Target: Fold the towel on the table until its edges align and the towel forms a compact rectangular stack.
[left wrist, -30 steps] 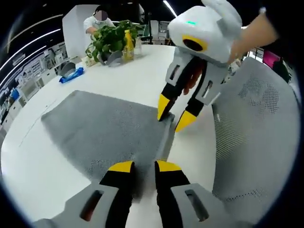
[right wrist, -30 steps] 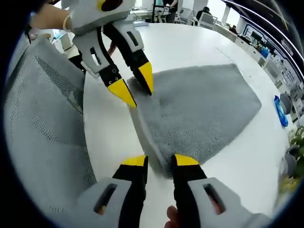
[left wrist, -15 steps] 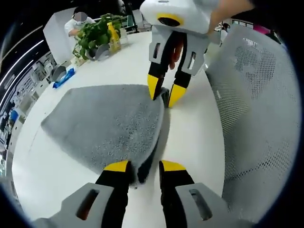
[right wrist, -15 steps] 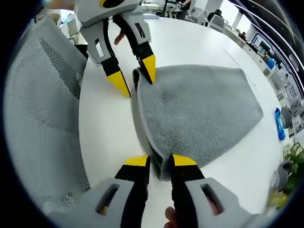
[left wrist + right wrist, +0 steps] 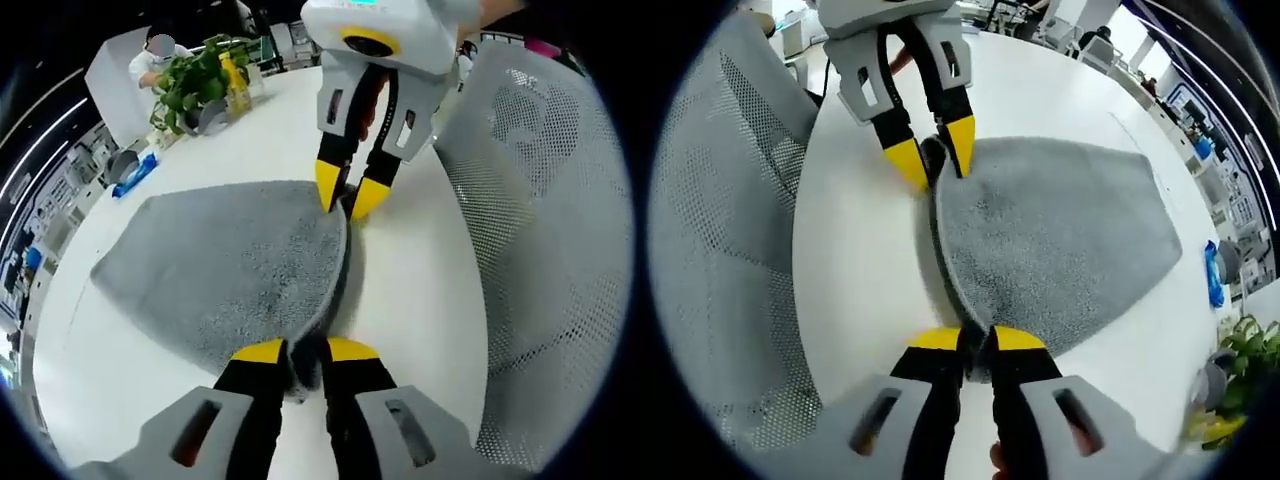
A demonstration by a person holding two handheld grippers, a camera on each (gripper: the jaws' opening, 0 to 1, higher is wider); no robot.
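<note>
The grey towel point(image 5: 225, 265) lies flat on the white table point(image 5: 270, 140), near the edge where a mesh chair point(image 5: 540, 230) stands, with its near hem lifted off the surface. The left gripper point(image 5: 296, 350) is clenched on one corner of that hem, and the right gripper point(image 5: 978, 338) is clenched on the other corner; each appears across the cloth in the other's view, jaws pinched on the fabric.

The main risk, judged from here, is an uneven fold. If one hand travels faster or higher than the other, the hem would land skewed against the far edge and the stack would not be square. Both pinches look shallow, right at the corners, so a quick pull could slip a corner free and let the cloth collapse in a heap. The slack hem sagging between the grippers could also tuck under itself and leave a crease.

The towel's long axis appears to run away from the held hem, across the table toward its far edge, where a potted plant point(image 5: 190, 80) stands.
</note>
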